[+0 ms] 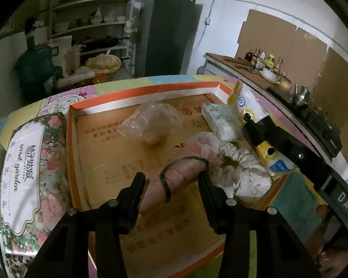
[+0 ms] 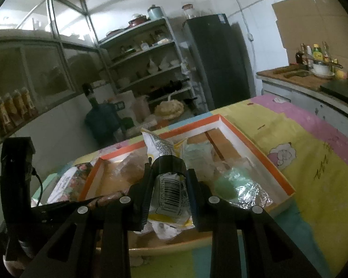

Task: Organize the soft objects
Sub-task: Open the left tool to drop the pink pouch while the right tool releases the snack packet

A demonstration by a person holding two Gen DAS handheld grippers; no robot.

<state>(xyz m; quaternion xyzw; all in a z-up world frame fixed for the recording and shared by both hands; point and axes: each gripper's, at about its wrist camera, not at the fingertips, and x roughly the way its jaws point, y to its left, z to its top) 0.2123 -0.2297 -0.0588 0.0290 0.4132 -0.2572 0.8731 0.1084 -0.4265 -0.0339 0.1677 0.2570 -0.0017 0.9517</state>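
I held the yellow snack packet [image 2: 170,185] clamped in my right gripper [image 2: 169,183] and the pink roll [image 1: 174,180] in my left gripper [image 1: 172,185], both over the orange tray [image 1: 150,89] for stowing.

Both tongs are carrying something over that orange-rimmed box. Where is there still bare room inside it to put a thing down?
The box's near-left floor is bare cardboard, between its left wall and the clear plastic bag. The right side is crowded: a blue-white tissue pack, a frilly white cloth and the yellow packet. Outside, the floral pack fills the left edge.
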